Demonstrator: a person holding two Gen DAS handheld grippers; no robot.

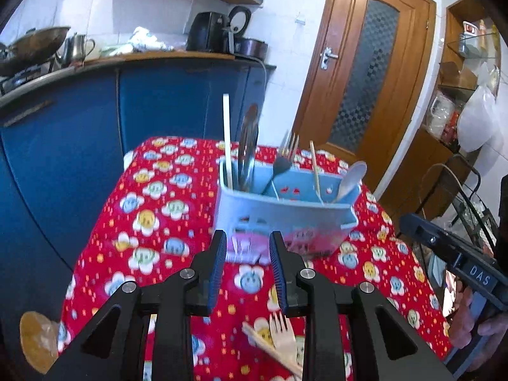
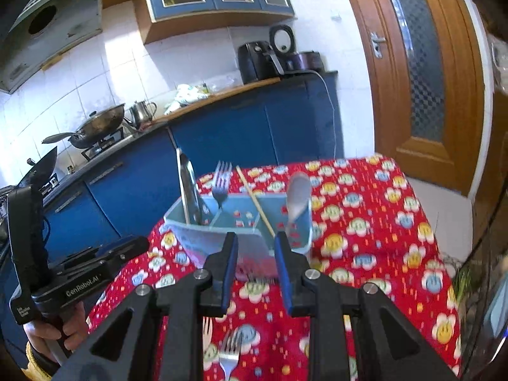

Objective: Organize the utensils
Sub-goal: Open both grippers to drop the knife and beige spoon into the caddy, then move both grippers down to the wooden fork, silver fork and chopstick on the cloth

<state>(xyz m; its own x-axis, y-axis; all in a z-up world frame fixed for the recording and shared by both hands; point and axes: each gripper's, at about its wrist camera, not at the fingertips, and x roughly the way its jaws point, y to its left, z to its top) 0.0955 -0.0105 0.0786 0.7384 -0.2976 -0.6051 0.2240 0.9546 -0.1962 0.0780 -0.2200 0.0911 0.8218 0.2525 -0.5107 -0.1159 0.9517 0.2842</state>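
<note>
A light blue utensil caddy (image 1: 285,212) (image 2: 219,238) stands on the red flowered tablecloth (image 1: 158,222) (image 2: 365,238). It holds a white stick (image 1: 226,139), metal spoons (image 1: 249,146) (image 2: 189,187), metal forks (image 1: 287,149) (image 2: 221,181), a thin wooden stick (image 1: 315,168) (image 2: 254,200) and a white spoon (image 1: 350,177) (image 2: 298,197). My left gripper (image 1: 247,241) is open just short of the caddy, nothing between its fingers. My right gripper (image 2: 256,241) is open and empty too. Beneath the grippers lie a wooden fork (image 1: 282,333) (image 2: 208,327), a wooden stick (image 1: 263,343) and a metal fork (image 2: 229,355).
Blue cabinets (image 1: 79,133) with a counter carrying a wok (image 2: 101,120), a kettle (image 2: 143,111) and an air fryer (image 1: 206,31) run behind the table. A wooden door (image 1: 365,79) is at the right, and a wire rack (image 1: 470,206) stands by the table's right edge.
</note>
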